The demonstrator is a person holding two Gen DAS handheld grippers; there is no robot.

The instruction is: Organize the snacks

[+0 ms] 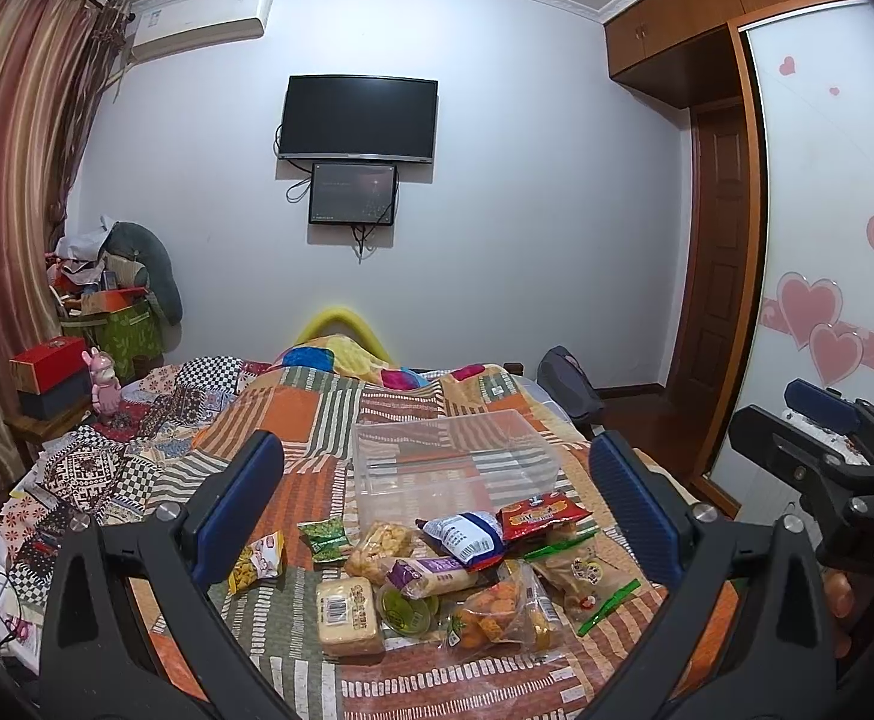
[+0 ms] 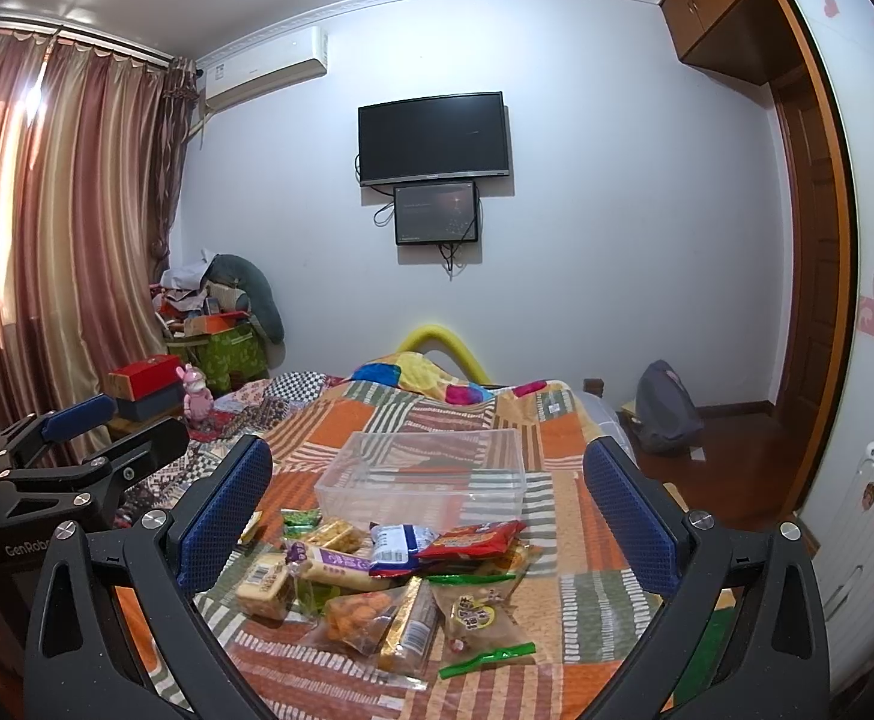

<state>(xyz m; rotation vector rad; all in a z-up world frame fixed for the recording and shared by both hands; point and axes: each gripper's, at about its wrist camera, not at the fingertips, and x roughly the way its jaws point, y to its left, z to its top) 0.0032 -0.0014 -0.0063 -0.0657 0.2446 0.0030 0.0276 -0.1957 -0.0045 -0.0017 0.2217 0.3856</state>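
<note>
Here, a heap of snack packets [image 1: 467,576] lies on a patchwork bedspread [image 1: 293,414], just in front of a clear plastic bin [image 1: 455,468] that stands upright and open-topped, with nothing visible inside it. In the heap, a red packet [image 1: 542,513] and a blue-and-white packet [image 1: 467,534] lie nearest the bin, touching its near wall; a pale yellow block with a barcode [image 1: 347,615] and a bag of orange pieces [image 1: 491,609] sit at the near edge, and a small yellow packet [image 1: 257,561] lies slightly apart on the left side. The left gripper [image 1: 437,516] hovers above the heap with its jaws spread wide, the blue pads [image 1: 239,504] flanking the packets and holding nothing. The right gripper [image 2: 428,519] is likewise held over the snacks, jaws wide apart and empty; seen from the left wrist camera, it sits off to the right side of the bed. On the far wall hang a dark television [image 2: 434,138] and a smaller screen [image 2: 436,213] beneath it.
</note>
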